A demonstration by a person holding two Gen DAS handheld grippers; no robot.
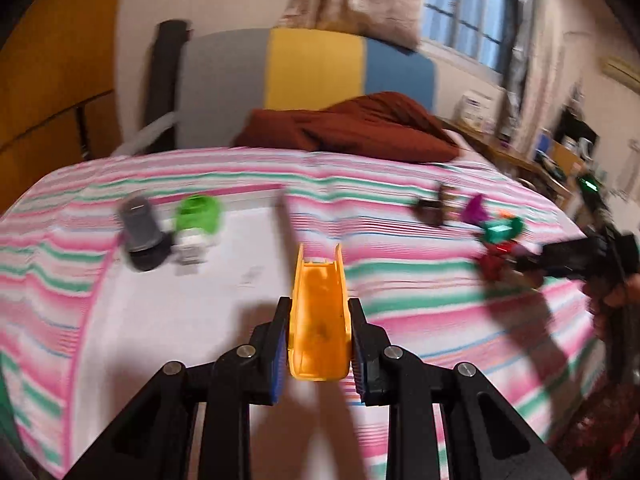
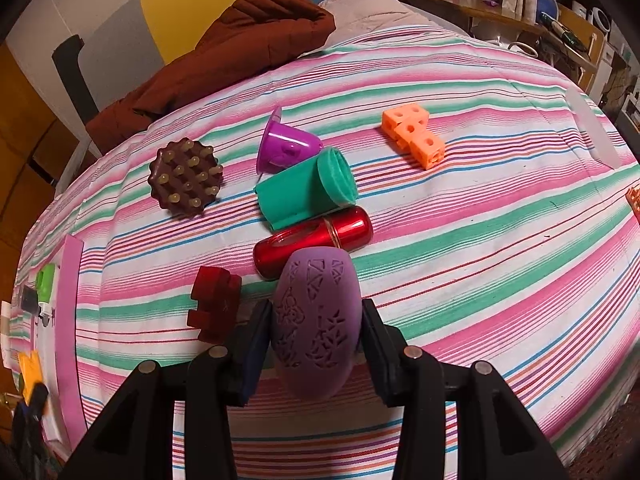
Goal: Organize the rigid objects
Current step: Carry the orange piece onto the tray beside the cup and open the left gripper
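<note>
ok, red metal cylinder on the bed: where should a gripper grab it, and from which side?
Probably mid-body on the red cylinder, from above, jaws across its short width. It lies on its side, long axis left-right. The teal cup touches its far side and the purple egg-shaped piece crowds the near side, so clearance looks tight.

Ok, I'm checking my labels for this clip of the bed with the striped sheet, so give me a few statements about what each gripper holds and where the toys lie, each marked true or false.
1. The left gripper is shut on a yellow-orange plastic channel piece. True.
2. The right gripper is empty. False: it clamps a purple egg-shaped piece with carved patterns.
3. The shiny red metal cylinder lies on its side beside the teal plastic cup. True.
4. The orange linked cubes sit stacked on the brown round studded disc. False: they lie well apart on the striped sheet.
5. The small purple plastic cup lies behind the teal cup. True.
</note>
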